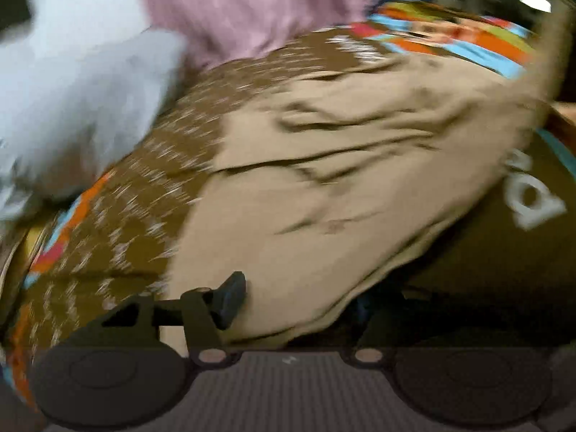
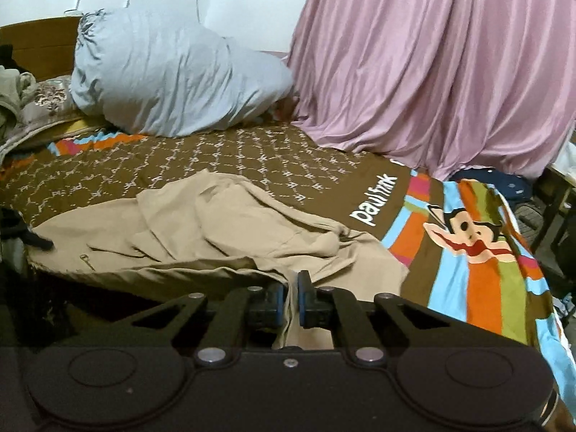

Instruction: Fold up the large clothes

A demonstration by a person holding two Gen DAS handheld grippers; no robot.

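Observation:
A large tan garment (image 2: 223, 230) lies crumpled on a brown patterned bedspread (image 2: 230, 154). My right gripper (image 2: 293, 289) is shut on the garment's near edge, and a fold of tan cloth hangs down between its blue pads. The left wrist view is blurred and shows the same garment (image 1: 342, 165) close up. There my left gripper (image 1: 298, 306) stands open over the cloth's near edge. Its left finger (image 1: 230, 298) shows clearly, while the right finger is hidden under the cloth's hem.
A pale blue bundle of bedding (image 2: 172, 75) sits at the head of the bed. A pink curtain (image 2: 439, 64) hangs down onto the bed's far right side. The bedspread's striped end with a cartoon monkey (image 2: 468, 237) drops off at the right.

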